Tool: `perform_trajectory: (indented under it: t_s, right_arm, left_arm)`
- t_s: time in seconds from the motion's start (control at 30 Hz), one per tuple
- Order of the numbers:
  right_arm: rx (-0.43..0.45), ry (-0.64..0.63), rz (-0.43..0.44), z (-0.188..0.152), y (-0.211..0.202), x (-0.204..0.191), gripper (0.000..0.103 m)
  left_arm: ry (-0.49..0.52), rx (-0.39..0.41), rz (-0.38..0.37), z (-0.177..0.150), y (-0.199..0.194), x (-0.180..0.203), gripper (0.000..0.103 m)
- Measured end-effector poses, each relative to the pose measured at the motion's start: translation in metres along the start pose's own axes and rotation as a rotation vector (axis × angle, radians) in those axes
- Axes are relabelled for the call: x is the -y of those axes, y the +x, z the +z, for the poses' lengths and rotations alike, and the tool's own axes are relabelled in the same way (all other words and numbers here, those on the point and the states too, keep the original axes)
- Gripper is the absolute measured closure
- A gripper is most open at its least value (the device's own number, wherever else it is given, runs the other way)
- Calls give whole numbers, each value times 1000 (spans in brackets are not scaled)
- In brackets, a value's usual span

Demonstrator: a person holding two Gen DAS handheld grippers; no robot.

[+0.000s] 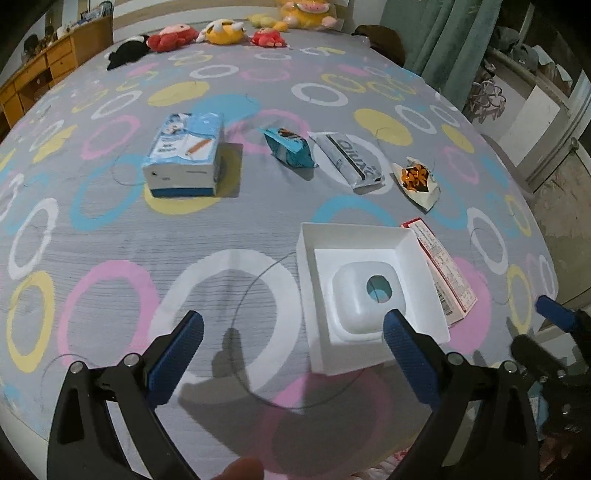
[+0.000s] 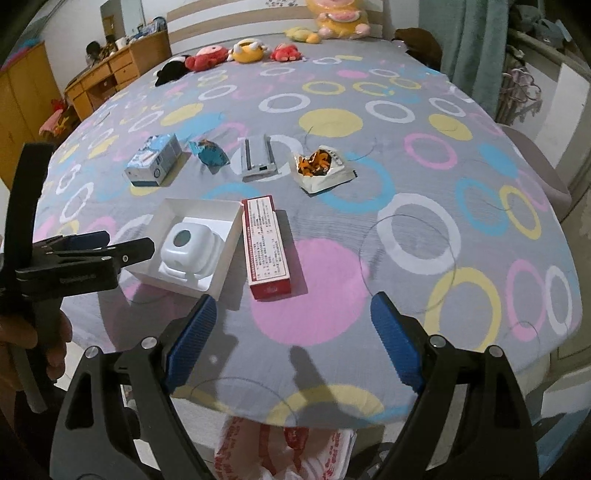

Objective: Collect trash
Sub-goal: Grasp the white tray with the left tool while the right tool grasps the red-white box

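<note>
Trash lies on the bed. A white open box (image 1: 354, 254) (image 2: 225, 218) with a moulded insert sits near the front edge, and a red-and-white carton (image 1: 445, 273) (image 2: 266, 247) lies right of it. Behind them lie a blue tissue pack (image 1: 186, 155) (image 2: 153, 164), a teal wrapper (image 1: 290, 147) (image 2: 210, 153), a grey pouch (image 1: 351, 160) (image 2: 258, 157) and a torn white packet with orange scraps (image 1: 417, 179) (image 2: 321, 168). My left gripper (image 1: 291, 345) is open, its right finger over the white box. My right gripper (image 2: 291, 338) is open and empty, in front of the carton.
Plush toys (image 1: 225, 31) (image 2: 247, 50) line the far end of the bed. A wooden desk (image 2: 118, 70) stands at the left, green curtains (image 1: 443, 33) at the right. A white and red plastic bag (image 2: 288, 450) hangs below the bed's front edge.
</note>
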State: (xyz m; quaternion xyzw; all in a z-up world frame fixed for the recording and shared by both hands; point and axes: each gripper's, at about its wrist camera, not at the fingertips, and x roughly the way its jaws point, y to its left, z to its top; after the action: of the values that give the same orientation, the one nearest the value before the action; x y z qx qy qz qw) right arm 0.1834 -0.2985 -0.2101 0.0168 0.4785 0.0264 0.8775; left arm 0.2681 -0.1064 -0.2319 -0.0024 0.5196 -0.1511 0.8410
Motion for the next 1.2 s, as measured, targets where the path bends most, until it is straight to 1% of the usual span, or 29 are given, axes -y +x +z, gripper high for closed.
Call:
perform_trajectory:
  t_s: [0.1,0.3,0.43,0.57,0.8,0.93,1.0,1.2]
  right_arm:
    - [-17,-6,-1,2,14,2,20]
    - [-41,-38,5,3,37,0,20]
    - [-52,-62,15,4,46,-1,20]
    - [-65,-77,20,6,55,1,25]
    - [-83,-90,29,8,69,3,25]
    - [-86,-106,36,8,74,0,26]
    - [-87,-111,41,9,77,-1,30]
    - [-83,-122,48,15,85,-2,33]
  left_arm:
    - [-1,0,9,5,6,4,8]
    - [-4,-11,-7,10,14,10,8]
    - [15,-10,-17,13,17,20,8]
    - [19,-25,-15,15,24,26,8]
    - [19,-39,4,17,35,30,8]
    - [15,-43,0,18,40,32,8]
    - [16,-47,-5,19,42,34,8]
    - [16,-58,10,20,51,36,8]
